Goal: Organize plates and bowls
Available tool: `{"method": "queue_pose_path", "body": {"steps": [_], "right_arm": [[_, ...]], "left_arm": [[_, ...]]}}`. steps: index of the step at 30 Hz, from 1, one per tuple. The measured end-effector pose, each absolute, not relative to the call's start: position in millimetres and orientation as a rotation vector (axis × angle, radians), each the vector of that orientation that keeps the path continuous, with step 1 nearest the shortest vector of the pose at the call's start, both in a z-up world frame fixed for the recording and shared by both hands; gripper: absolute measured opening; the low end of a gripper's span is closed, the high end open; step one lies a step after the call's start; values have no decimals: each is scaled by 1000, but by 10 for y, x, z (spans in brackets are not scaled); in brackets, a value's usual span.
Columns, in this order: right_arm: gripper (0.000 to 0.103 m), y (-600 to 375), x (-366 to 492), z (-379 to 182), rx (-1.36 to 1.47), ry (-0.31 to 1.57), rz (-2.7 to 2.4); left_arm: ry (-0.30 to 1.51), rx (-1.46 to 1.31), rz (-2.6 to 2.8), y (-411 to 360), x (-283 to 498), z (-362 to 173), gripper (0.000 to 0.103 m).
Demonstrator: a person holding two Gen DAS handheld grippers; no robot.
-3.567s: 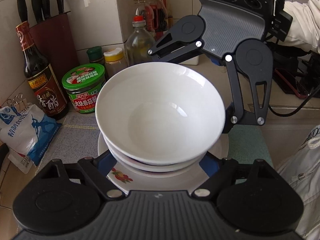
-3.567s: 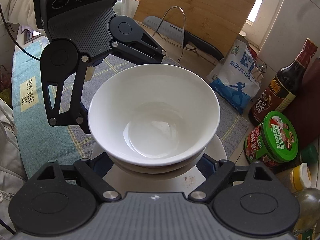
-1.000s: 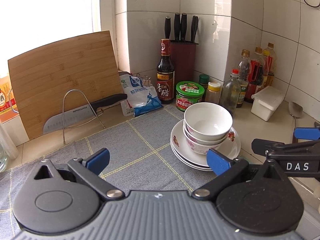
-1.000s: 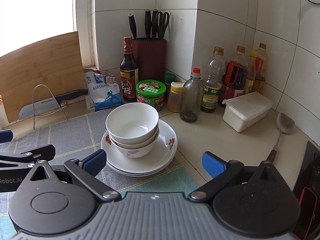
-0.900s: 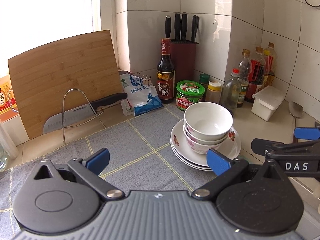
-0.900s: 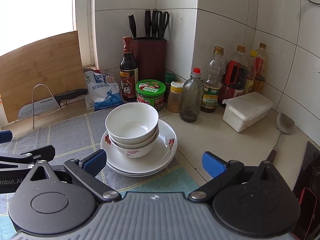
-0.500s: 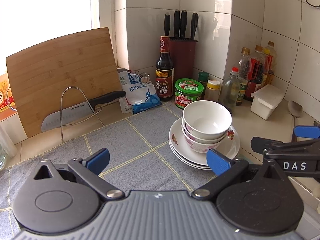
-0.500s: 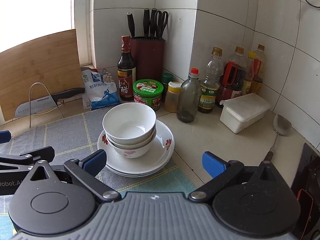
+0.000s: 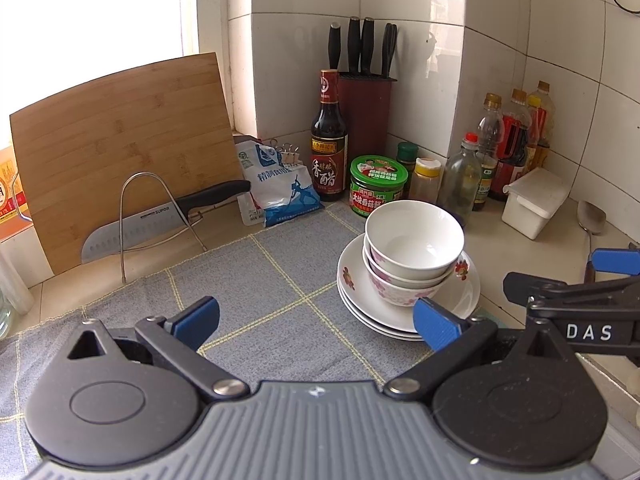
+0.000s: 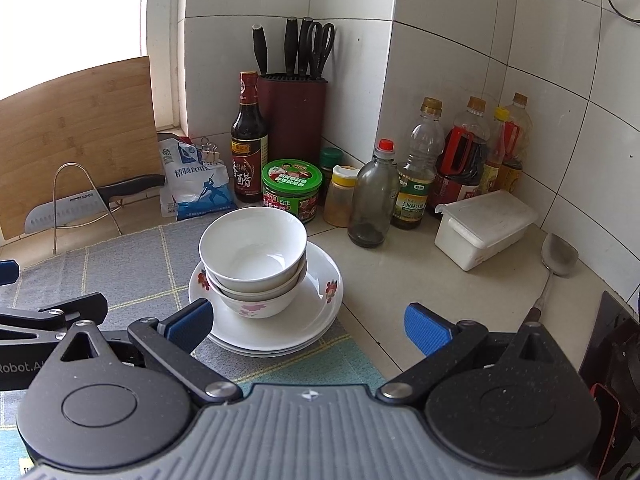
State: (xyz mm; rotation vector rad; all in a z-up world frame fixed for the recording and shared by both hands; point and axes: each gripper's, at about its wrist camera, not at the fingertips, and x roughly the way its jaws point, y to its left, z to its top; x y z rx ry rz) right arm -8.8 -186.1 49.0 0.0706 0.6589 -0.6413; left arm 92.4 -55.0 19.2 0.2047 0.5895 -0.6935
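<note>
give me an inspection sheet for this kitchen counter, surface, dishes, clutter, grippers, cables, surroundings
Surface: beige counter, grey checked cloth mat.
Job's things: two nested white bowls on stacked white floral plates, straddling the mat's edge.
Clutter: green-lidded jar, dark vinegar bottle, oil bottles, white lidded box, metal ladle, salt bag.
Grippers: left gripper, right gripper, both open, empty.
Cables: black cable on wall.
Surroundings: bamboo cutting board, knife block, white tiles.
</note>
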Motion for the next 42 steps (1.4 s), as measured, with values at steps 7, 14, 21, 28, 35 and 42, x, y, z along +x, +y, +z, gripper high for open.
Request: {"method": "queue_pose_path", "body": {"steps": [7,14,21,28,35,42], "right_arm": [[103,-1851,-76,497,61,660,-646],[103,-1855,-70,506,59,663,-651],[103,-1870,-70,514,55,663,-655],[103,-1870,-69,518,53,661,-657],[103,-1869,-66,519,52,661,-657],[103,-1878,-56,523,49,659,-659]], "left_arm": [[591,204,-692,-556,930,198,103],[591,205,-692,-562,930,199,102],[590,207,-696,-579,945,194,102],[587,208,-693,-575,947,194,102],[586,208,-695,-571,964,199,102],[585,208,-695,-576,967,201,102]]}}
